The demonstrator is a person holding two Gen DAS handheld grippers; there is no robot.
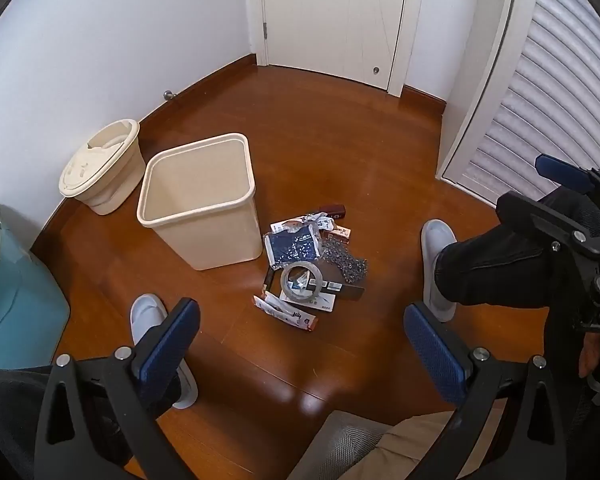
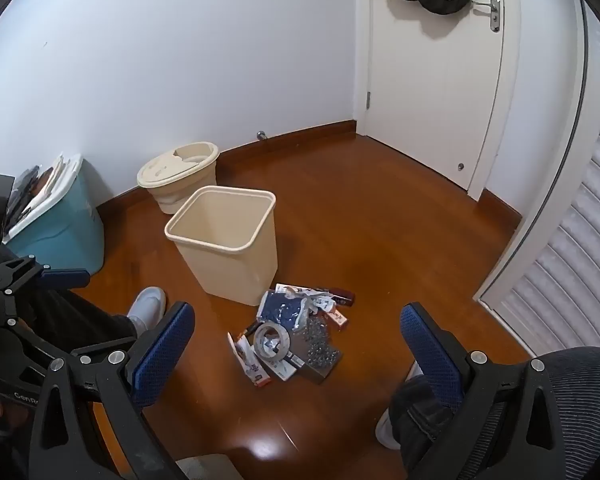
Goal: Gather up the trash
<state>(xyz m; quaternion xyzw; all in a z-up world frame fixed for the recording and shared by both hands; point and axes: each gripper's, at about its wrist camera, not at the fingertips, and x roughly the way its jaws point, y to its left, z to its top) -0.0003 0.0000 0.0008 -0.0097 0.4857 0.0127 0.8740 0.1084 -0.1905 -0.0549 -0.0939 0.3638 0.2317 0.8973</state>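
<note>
A pile of trash (image 1: 308,258) lies on the wooden floor: a tape roll (image 1: 301,276), a blue packet (image 1: 294,246), a silver blister sheet (image 1: 346,260), wrappers and small boxes. An open cream bin (image 1: 198,200) stands just left of it. The pile (image 2: 296,332) and the bin (image 2: 224,236) also show in the right wrist view. My left gripper (image 1: 302,344) is open and empty, held above the floor short of the pile. My right gripper (image 2: 298,346) is open and empty above the pile.
A lidded cream bucket (image 1: 102,168) stands by the wall behind the bin. A teal box (image 2: 56,224) sits at the left. The person's slippered feet (image 1: 438,264) flank the pile. A white door (image 1: 336,16) and louvred closet door (image 1: 540,100) stand behind.
</note>
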